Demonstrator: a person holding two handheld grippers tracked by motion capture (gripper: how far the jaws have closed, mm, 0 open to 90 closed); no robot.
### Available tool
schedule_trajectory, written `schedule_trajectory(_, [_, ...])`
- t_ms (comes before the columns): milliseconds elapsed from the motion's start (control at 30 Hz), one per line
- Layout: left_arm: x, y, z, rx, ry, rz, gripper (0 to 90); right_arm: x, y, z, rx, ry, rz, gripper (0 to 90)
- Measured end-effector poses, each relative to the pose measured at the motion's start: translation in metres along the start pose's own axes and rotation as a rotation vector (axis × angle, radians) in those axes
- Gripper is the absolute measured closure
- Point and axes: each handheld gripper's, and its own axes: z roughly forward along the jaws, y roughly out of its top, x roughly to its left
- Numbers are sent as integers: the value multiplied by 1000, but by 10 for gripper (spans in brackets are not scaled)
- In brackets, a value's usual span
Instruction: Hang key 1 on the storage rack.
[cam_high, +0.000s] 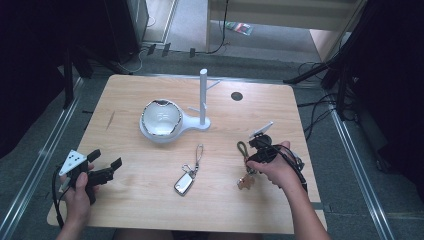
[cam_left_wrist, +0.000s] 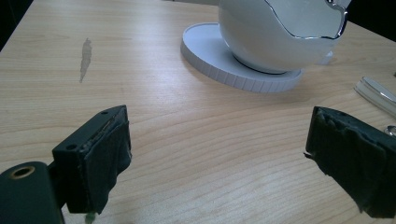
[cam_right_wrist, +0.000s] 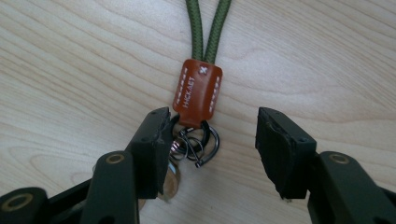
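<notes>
Keychain (cam_right_wrist: 197, 91) sits dead ahead between the half-open right tongs (cam_right_wrist: 212, 135), green cord running away lengthwise; left tongs (cam_left_wrist: 219, 154) idle, wide open.

The wooden table (cam_high: 150, 200) is evenly and softly lit from above, while the floor and corners around it in the high view fall into near-black shadow and fine detail there is soft and grainy. In the left gripper view the white bowl (cam_left_wrist: 280, 32) is bright, almost washed out, with a sharp glint along its silver rim, and the near black pads (cam_left_wrist: 105, 158) are slightly out of focus. The right gripper view is crisp on the brown leather tab (cam_right_wrist: 197, 91), with only faint, short shadows beneath the metal rings (cam_right_wrist: 198, 142).
</notes>
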Motion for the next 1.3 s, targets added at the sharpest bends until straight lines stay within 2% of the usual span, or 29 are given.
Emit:
schedule_trajectory(300, [0,0,0,2,-2,-1,73,6,10,11,46,-19,9,493])
schedule_trajectory(500, [0,0,0,3,-2,0,73,8,15,18,77,-5,35,514])
schedule_trajectory(567, [0,0,0,3,-1,0,73,7,16,20,83,2,48,550])
schedule_trajectory(600, [0,0,0,4,-1,0,73,6,18,22,97,21,82,570])
schedule_trajectory(833, [0,0,1,5,-1,0,73,4,19,24,111,22,100,659])
schedule_trajectory(933, [0,0,0,5,0,1,73,3,20,24,120,24,103,669])
schedule_trajectory(1033, [-1,0,1,4,1,1,73,5,20,25,130,11,106,673])
schedule_trajectory(1100, [-1,0,0,6,3,1,73,8,22,26,144,-15,96,674])
schedule_trajectory(1133, [-1,0,0,5,3,1,73,9,24,26,155,-21,105,675])
schedule_trajectory(1300, [-1,0,0,5,-1,2,73,9,26,26,177,-21,128,687])
